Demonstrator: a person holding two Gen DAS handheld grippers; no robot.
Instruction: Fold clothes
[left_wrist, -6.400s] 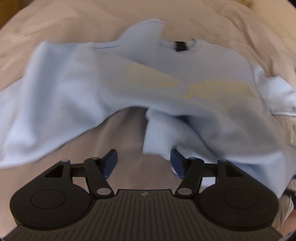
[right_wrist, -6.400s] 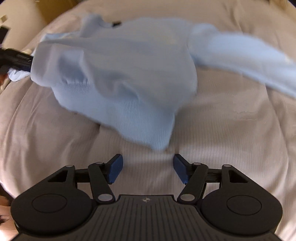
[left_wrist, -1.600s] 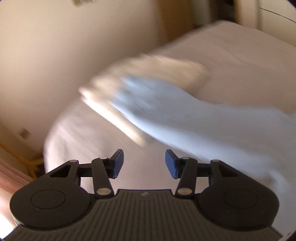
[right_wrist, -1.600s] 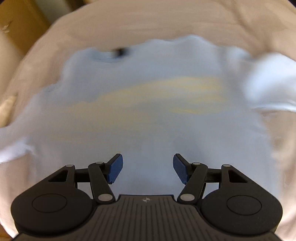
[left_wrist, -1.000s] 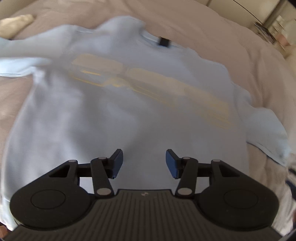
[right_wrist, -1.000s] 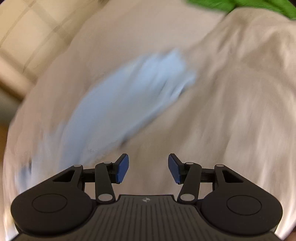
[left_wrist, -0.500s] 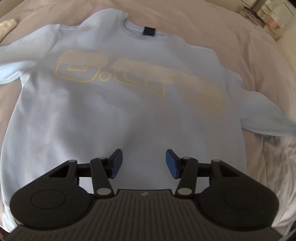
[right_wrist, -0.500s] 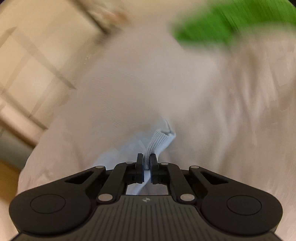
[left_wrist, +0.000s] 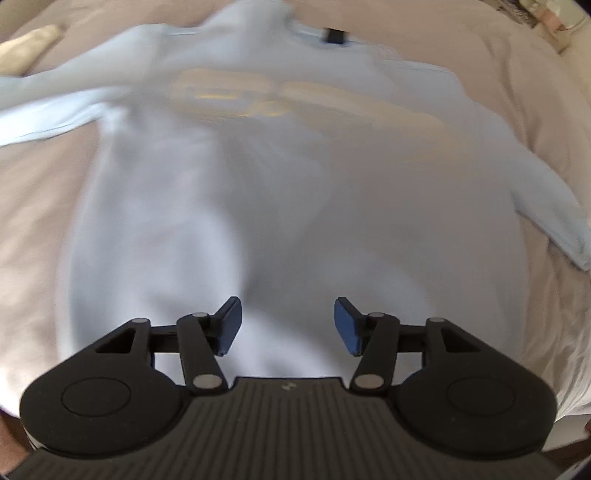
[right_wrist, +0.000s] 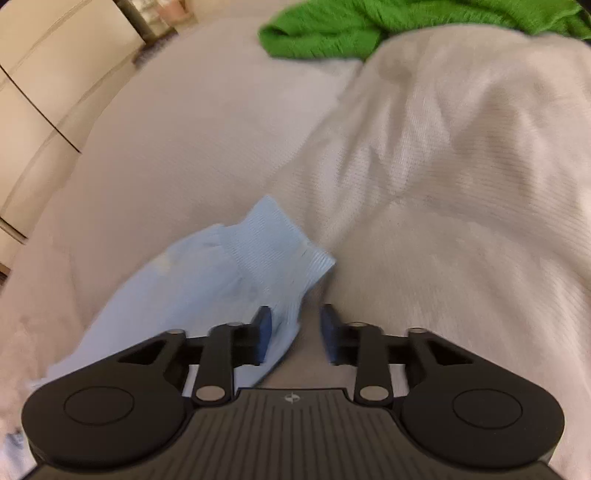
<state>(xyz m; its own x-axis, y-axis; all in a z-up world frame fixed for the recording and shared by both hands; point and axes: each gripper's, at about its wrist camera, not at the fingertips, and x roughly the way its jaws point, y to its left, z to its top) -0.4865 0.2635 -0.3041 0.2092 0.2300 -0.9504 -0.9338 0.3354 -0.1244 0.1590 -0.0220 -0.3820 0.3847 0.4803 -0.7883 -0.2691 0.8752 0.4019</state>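
The light blue sweatshirt (left_wrist: 295, 192) lies spread front-up on the bed (left_wrist: 44, 206), collar at 12 o'clock, sleeves out toward 9 and 3 o'clock. It looks soft, light and limp, so it will sag and crease; cuffs, hem and shoulders are likely the best holds. The left gripper (left_wrist: 287, 325) hovers over the hem, fingers wide apart, holding nothing. The right gripper (right_wrist: 295, 334) has its fingers partly open around the ribbed sleeve cuff (right_wrist: 273, 258), not clamped. A green garment (right_wrist: 369, 26) lies at 12 o'clock.
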